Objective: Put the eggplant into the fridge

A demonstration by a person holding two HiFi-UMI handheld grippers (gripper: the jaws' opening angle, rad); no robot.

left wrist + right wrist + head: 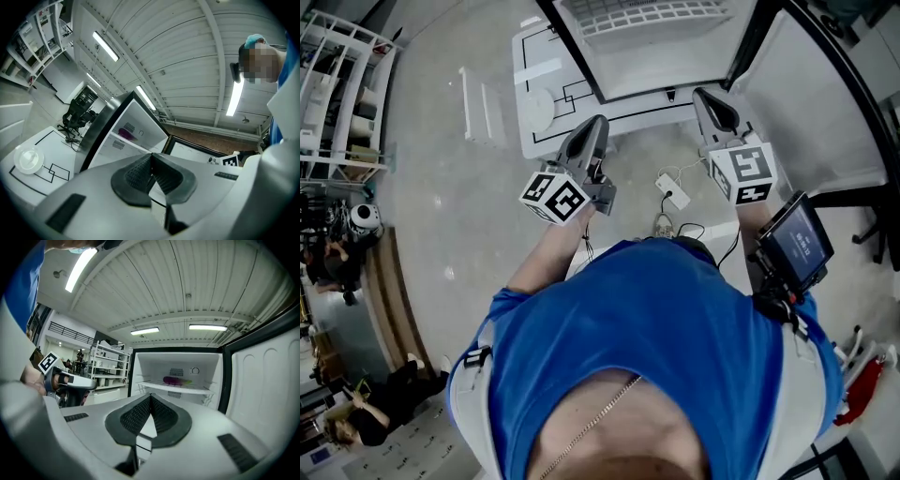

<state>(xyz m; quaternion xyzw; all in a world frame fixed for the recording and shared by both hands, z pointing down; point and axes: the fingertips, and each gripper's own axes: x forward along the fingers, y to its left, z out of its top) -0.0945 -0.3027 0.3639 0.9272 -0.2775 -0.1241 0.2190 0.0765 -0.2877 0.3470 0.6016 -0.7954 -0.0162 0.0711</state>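
Straight ahead of the right gripper (151,398), just above its jaw tips, the eggplant (176,380) lies on the upper shelf (154,386) of the open fridge (140,363). That gripper's jaws are pressed together with nothing between them. The left gripper (151,155) is likewise closed and empty, and from its tips the eggplant shows up and to the left, well apart.

The eggplant's long axis runs across the shelf, crosswise to the line the right jaws point along. Its purple body is on the left, and what looks like the green stem end points right, toward the door (262,380).

The placing looks done, so the step in hand is probably shutting that door, which stands open to the right of the right jaws. Closed jaws suit this: set them against the door near its free edge, push in a steady arc, and keep the left gripper clear of the closing gap. The eggplant seems to sit back on the shelf, so it should not foul the door.
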